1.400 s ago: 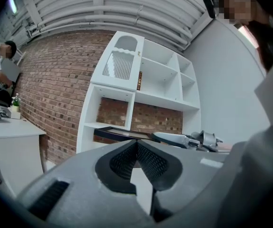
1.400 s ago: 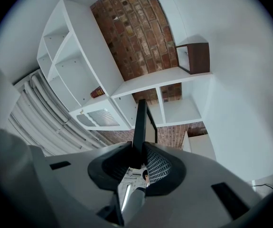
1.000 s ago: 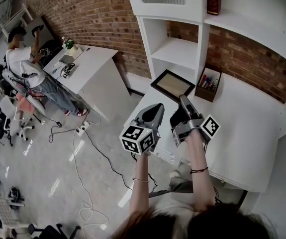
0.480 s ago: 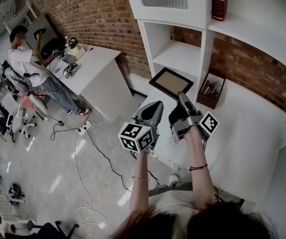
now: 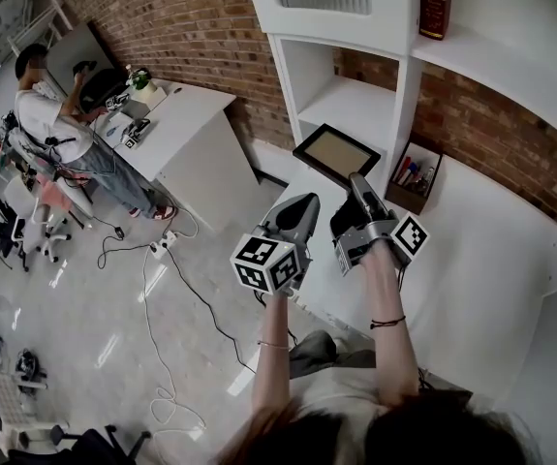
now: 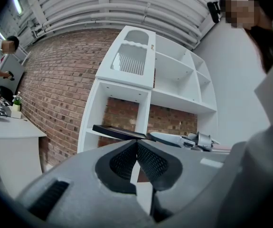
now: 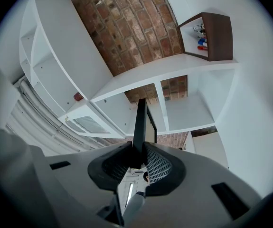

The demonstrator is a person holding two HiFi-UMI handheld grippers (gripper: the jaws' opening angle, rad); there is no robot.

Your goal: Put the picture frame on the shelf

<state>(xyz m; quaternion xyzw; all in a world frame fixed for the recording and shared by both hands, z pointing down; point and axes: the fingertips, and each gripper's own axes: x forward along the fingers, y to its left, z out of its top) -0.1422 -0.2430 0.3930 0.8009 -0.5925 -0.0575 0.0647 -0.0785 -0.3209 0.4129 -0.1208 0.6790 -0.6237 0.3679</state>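
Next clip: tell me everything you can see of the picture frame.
The picture frame is rectangular: a thin dark border, perhaps wood, around a plain tan panel. The right gripper holds it by one edge, jaws shut on the border, so it hangs in the air nearly flat, face up, before the lower opening of the white shelf unit. Nothing else touches it.

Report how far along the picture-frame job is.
Done: the picture frame is off the white desk, clamped by its edge in the right hand-held gripper. In hand: it hangs in the air in front of the open shelf compartment, not yet inside. Left: set it on the shelf board and let go. The left hand-held gripper is shut and empty.
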